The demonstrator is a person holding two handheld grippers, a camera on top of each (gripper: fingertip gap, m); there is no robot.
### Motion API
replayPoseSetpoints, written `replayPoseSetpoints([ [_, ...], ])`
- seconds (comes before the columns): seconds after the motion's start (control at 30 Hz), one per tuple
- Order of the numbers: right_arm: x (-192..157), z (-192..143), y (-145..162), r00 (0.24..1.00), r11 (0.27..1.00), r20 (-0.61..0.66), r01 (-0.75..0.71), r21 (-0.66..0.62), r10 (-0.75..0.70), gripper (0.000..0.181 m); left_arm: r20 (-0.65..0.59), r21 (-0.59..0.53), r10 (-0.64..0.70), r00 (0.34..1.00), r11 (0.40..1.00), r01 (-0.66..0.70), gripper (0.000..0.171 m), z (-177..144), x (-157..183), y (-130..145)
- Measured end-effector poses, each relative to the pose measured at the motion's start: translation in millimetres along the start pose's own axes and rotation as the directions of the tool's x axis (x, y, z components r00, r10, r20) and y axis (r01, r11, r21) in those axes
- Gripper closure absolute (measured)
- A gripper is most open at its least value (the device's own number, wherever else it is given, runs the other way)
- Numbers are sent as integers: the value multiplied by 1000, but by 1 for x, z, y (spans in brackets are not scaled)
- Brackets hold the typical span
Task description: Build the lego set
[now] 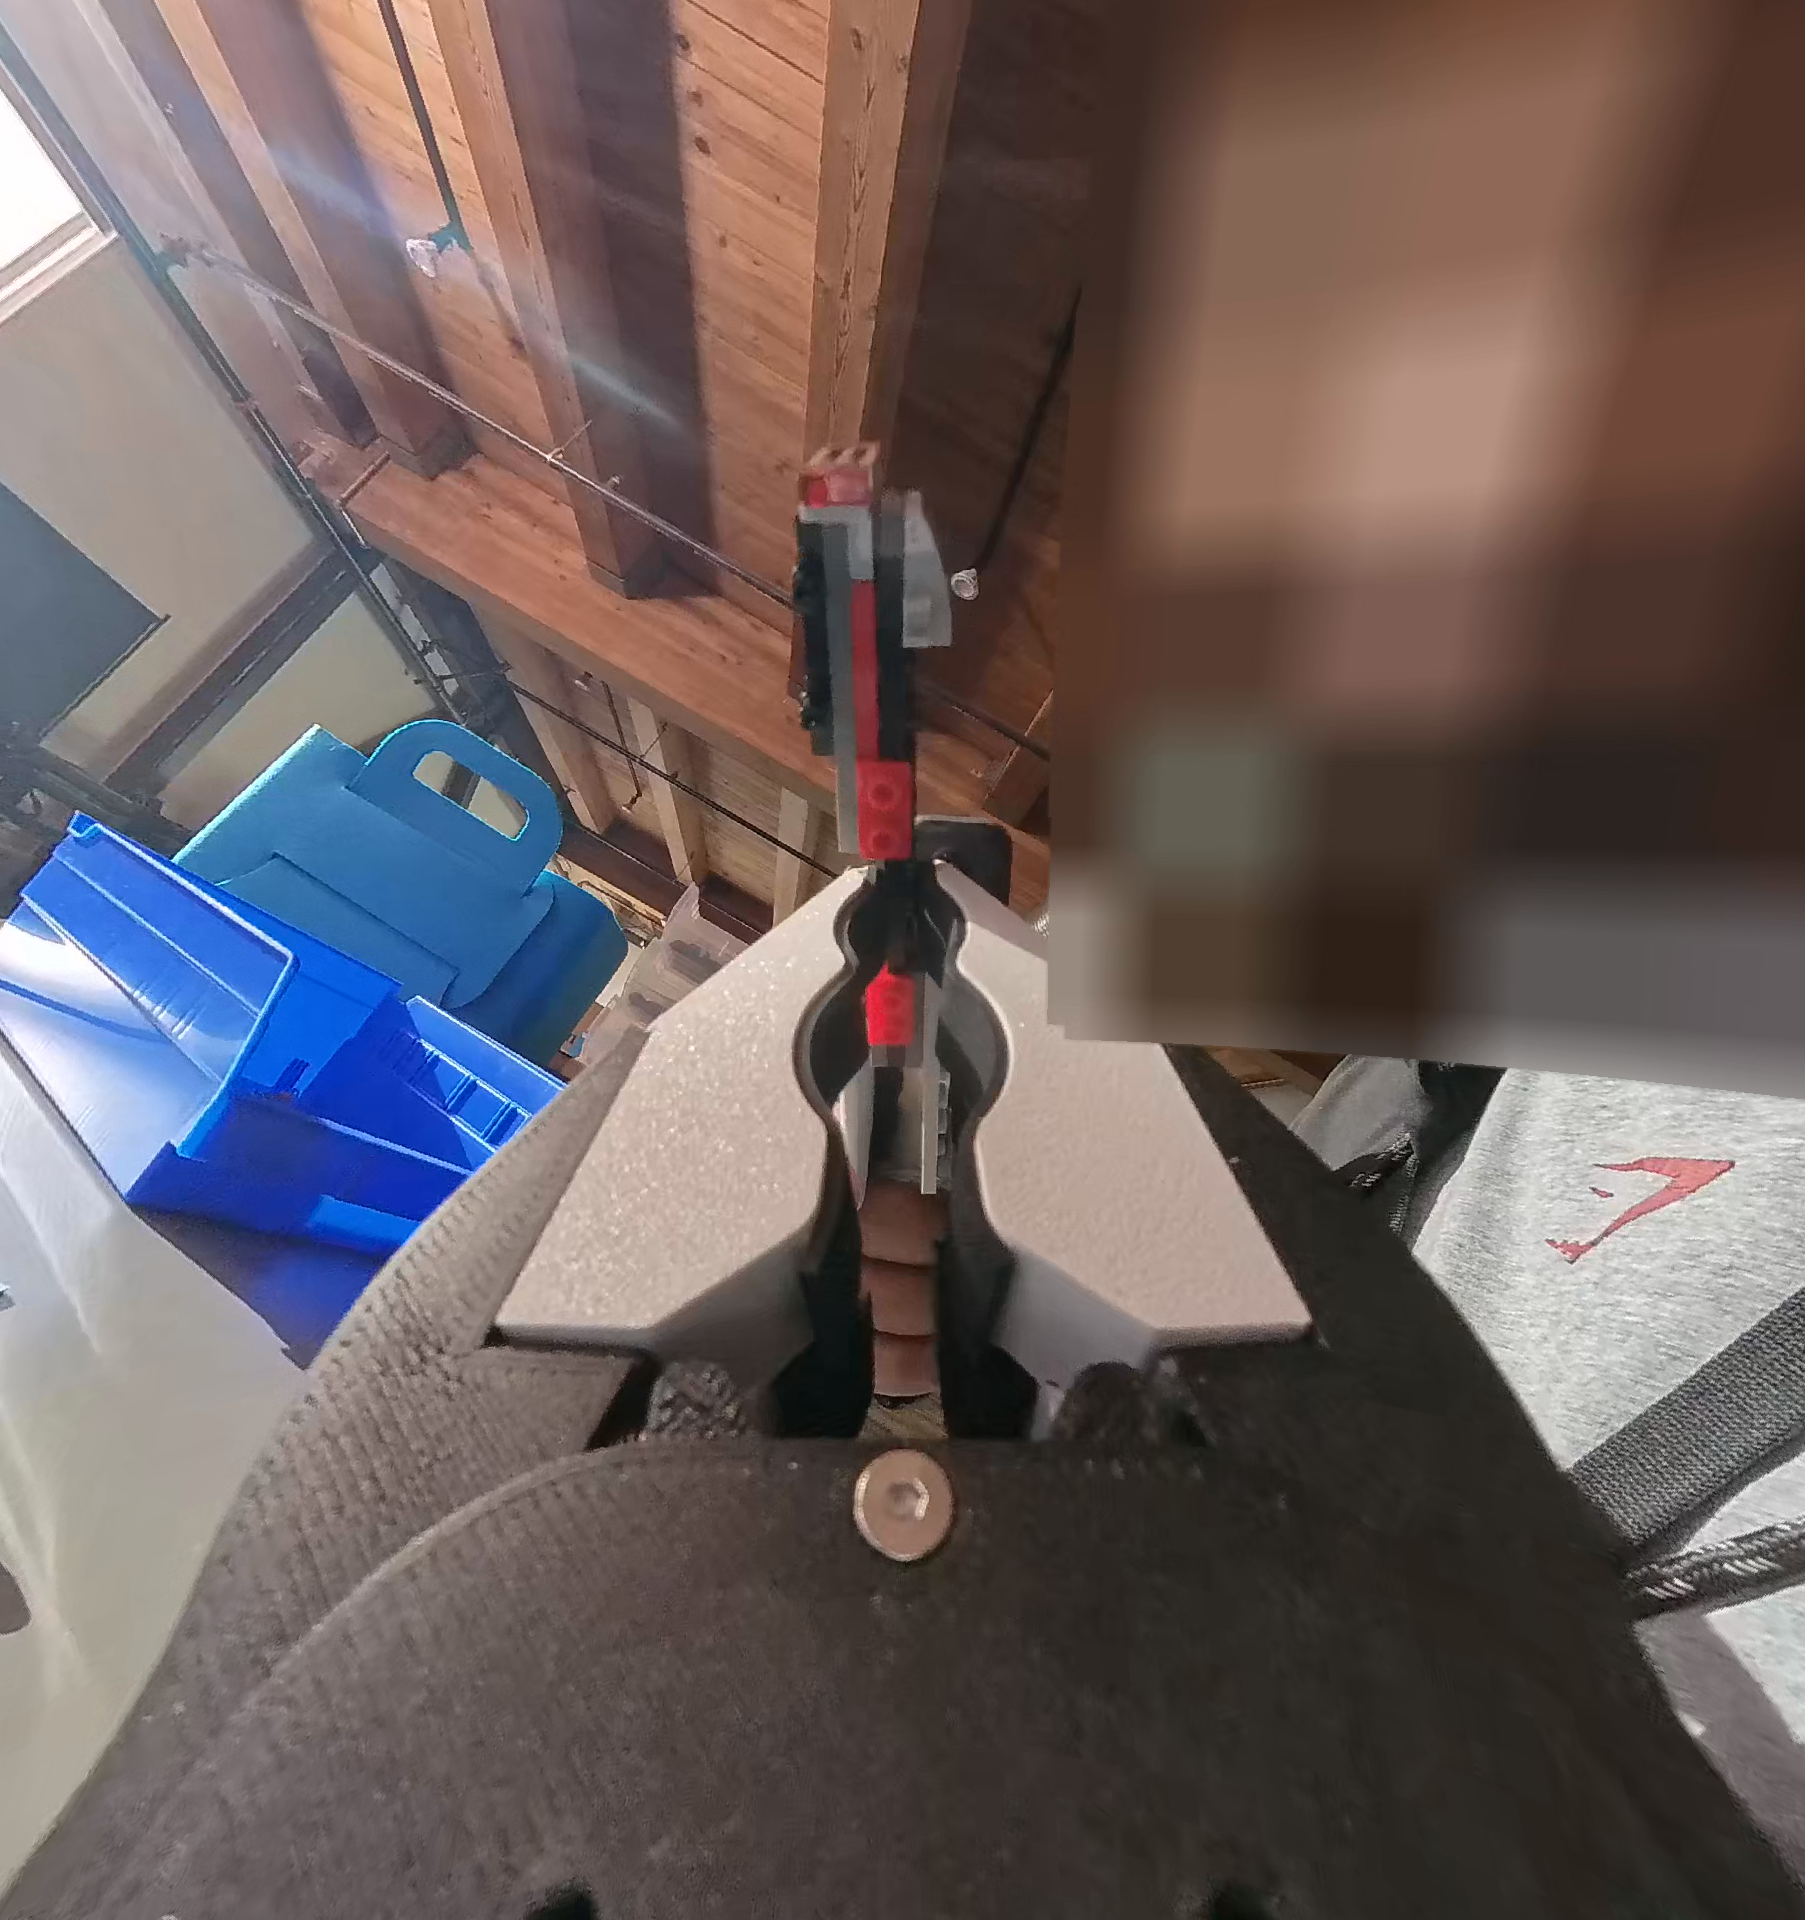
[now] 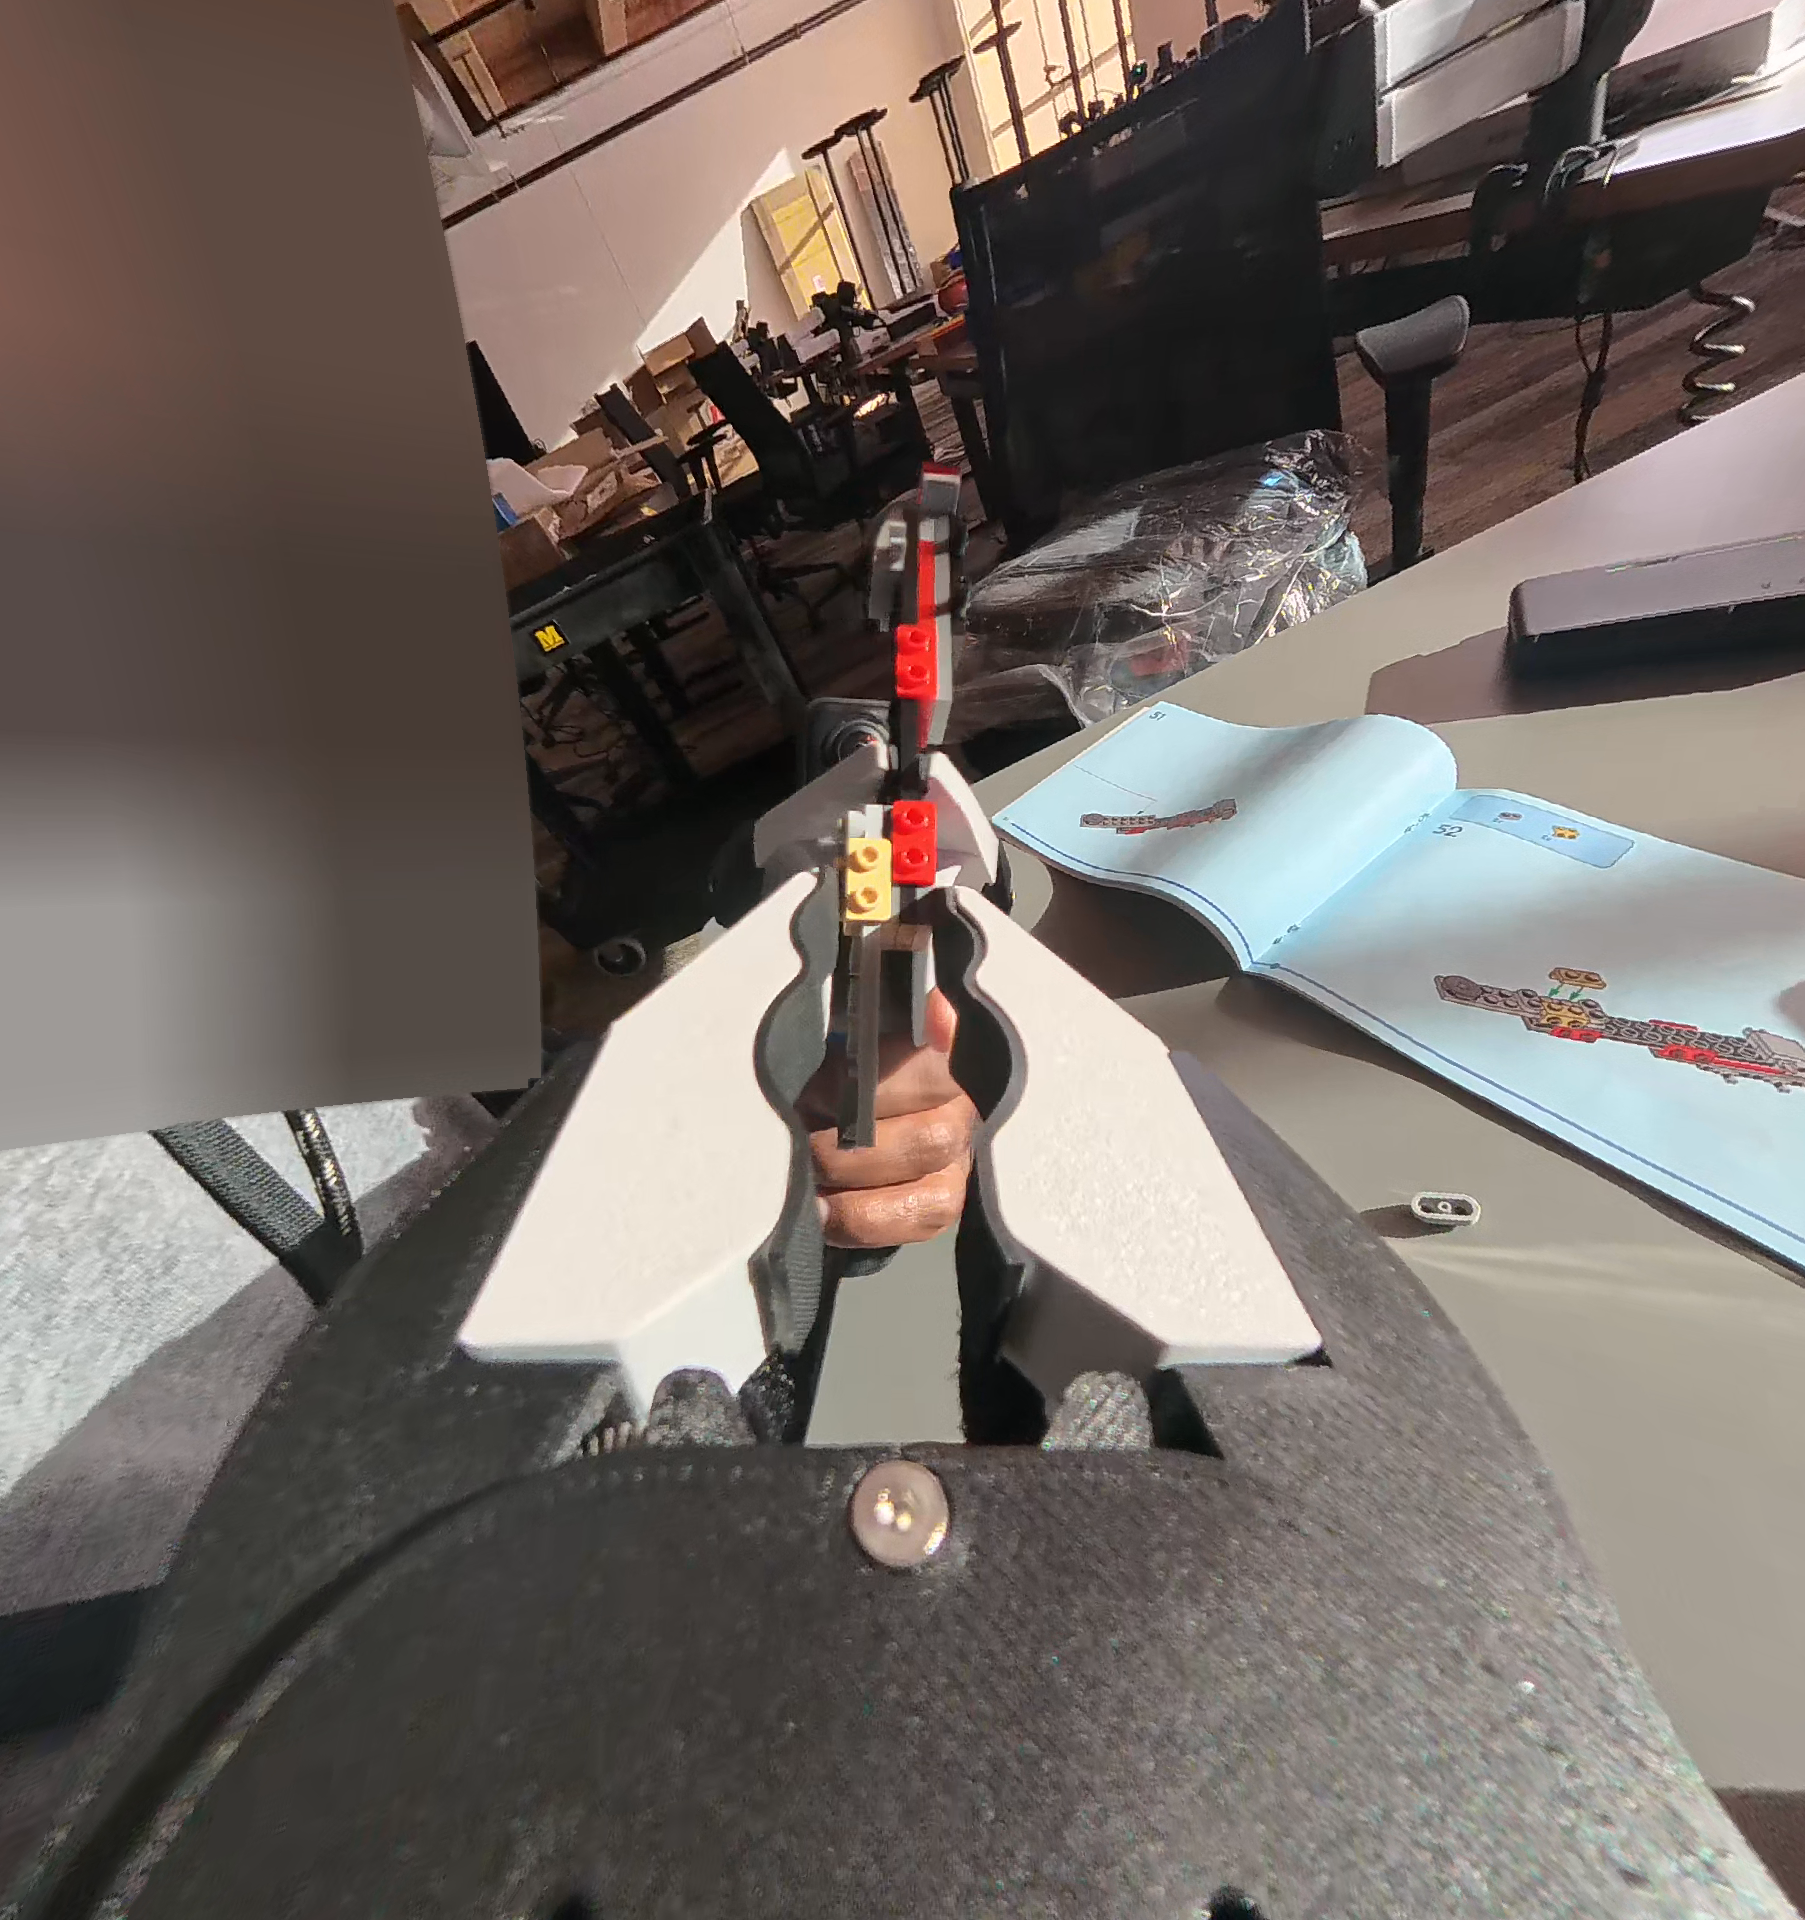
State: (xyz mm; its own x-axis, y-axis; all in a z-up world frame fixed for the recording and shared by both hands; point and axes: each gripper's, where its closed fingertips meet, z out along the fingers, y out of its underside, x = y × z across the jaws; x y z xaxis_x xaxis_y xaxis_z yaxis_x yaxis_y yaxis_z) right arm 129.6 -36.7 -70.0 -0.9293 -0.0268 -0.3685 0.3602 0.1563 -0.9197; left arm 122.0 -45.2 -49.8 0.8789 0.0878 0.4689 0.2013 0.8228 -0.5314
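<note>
— Red, grey and black bricks: that's the lego model [image 1: 867, 644], a long thin strip held up in the air, well above the desk [image 2: 1500, 1403].

— Who has it?

— Both. The left gripper [image 1: 893, 904] is clamped on its lower part, fingers pressed together around it, and the strip sticks out past the tips toward the wooden ceiling [image 1: 669, 260].

— And the right?

— The right gripper [image 2: 893, 914] is closed on the same model from the other side (a yellow brick [image 2: 865, 881] sits right at its tips, beside a red one). A hand [image 2: 893, 1164] shows through the gap behind the fingers.

— Around it?

— An open instruction booklet [image 2: 1397, 883] lies flat on the desk, with a small grey piece [image 2: 1445, 1208] near it. Blue bins [image 1: 254, 987] stand on the left side.
</note>
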Motion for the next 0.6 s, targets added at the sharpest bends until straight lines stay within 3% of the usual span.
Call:
replayPoseSetpoints([
  [0.23,4,-1,3,1000,1000,-2,-12,4,12,161,45,-23,48,998,999,-46,166,-1,-6,3],
  [0.37,12,-2,6,999,1000,-34,-21,3,21,152,74,-56,78,994,996,-74,166,-1,-9,7],
  [0.6,8,-1,7,998,998,27,-58,19,58,161,80,-81,71,994,995,-65,166,0,-11,12],
])
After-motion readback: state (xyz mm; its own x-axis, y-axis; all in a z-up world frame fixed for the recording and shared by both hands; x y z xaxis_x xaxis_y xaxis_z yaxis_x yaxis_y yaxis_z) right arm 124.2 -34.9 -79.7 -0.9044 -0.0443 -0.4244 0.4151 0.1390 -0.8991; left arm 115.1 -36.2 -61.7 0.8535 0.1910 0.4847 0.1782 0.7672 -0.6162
